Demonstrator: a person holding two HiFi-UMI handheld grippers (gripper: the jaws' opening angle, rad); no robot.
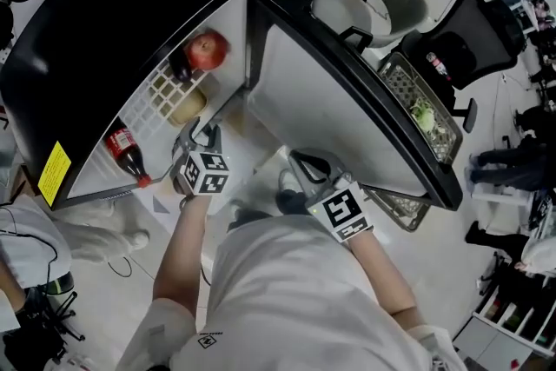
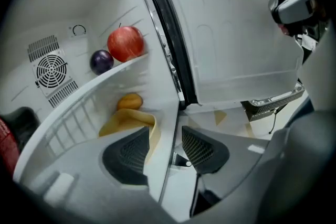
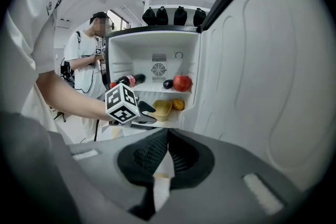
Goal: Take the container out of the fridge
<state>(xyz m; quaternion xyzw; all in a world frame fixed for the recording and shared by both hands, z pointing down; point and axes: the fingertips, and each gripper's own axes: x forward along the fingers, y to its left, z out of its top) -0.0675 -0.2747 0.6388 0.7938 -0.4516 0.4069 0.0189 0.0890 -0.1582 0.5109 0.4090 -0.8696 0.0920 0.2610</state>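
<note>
Container: the yellow container sits on the bottom shelf of the open fridge, near its front and toward the hinge side. It has not been lifted or gripped.
Neighbours: an orange fruit lies just behind the container, touching it or nearly so. On the shelf above are a red apple, a dark plum and a cola bottle lying on its side.
Left gripper: the left gripper is at the fridge mouth with its fingers wide apart and holding nothing. One finger is just in front of the container's near rim. A white edge of the fridge body runs up between the two fingers.
Right gripper: the right gripper hangs back outside, beside the open door. Its fingers are together on nothing.
Step in hand: probably lining up on the container's rim.
Risk, wrong grip: closing from here would likely pinch the fridge edge instead of the rim, because that edge is what stands between the fingers.
Risk, nudge: pushing further in could shove the container into the orange fruit and roll it away.
Risk, tilt: a one-sided rim grip may tip the container on the way out. Whether it holds anything cannot be seen.
Risk, door: an arm brushing the door could swing it onto the reaching arm.
</note>
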